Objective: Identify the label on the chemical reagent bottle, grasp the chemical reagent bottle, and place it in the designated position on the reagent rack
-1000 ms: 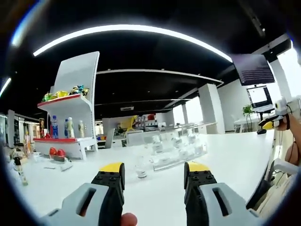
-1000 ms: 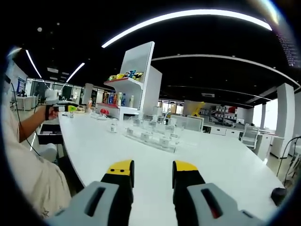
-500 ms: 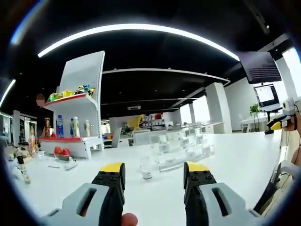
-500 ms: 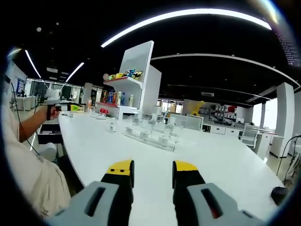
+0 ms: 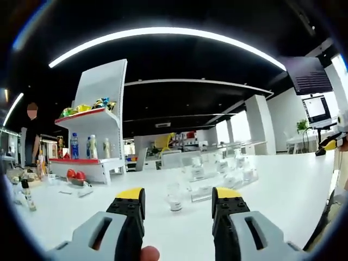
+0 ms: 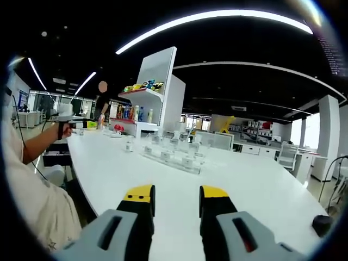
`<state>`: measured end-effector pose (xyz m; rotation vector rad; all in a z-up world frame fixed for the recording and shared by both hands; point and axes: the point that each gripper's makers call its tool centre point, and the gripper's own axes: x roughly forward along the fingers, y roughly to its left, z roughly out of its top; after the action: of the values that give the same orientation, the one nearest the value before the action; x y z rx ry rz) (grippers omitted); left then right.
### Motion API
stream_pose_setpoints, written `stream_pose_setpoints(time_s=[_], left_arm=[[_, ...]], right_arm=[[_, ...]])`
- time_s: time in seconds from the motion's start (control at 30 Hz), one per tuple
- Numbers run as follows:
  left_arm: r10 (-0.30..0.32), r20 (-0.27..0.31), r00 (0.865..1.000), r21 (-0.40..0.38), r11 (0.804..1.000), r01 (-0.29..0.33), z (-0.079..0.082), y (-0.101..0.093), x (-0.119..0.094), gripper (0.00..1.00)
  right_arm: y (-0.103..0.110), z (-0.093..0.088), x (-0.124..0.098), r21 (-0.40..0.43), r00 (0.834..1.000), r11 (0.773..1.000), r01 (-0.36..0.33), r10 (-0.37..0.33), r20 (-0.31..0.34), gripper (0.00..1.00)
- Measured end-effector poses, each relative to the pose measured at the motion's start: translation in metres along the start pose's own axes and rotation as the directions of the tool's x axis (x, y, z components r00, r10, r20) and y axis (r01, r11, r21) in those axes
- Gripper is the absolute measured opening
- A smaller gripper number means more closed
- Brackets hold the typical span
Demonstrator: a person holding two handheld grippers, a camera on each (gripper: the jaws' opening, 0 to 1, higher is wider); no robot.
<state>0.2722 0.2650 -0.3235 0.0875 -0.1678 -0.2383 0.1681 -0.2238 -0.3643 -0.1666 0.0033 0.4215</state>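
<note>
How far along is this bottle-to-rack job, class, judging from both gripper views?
Nothing looks done: one reagent bottle stands on the table beside the clear rack. Nothing is in hand; the left gripper and right gripper are open and empty. Label reading, grasp and placement remain.

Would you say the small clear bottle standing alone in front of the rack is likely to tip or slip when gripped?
The small bottle looks like smooth glass, so probably slippery and fragile. It stands upright and narrow, apart from the clear rack, so a push could tip it.

White table – clear reagent rack, lone reagent bottle, shelf unit
</note>
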Motion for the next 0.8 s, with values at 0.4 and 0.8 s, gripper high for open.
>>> stream_pose_setpoints(time_s=[0.4, 0.8], left_arm=[[0.014, -0.016, 1.0, -0.017, 1.0, -0.015, -0.008, 0.0, 0.017, 0.49], [0.01, -0.034, 0.999, -0.018, 1.0, -0.01, -0.014, -0.007, 0.042, 0.49]], right_arm=[[-0.001, 0.0, 0.002, 0.001, 1.0, 1.0, 0.003, -0.003, -0.009, 0.32], [-0.004, -0.003, 0.013, 0.011, 1.0, 1.0, -0.005, 0.005, -0.024, 0.32]])
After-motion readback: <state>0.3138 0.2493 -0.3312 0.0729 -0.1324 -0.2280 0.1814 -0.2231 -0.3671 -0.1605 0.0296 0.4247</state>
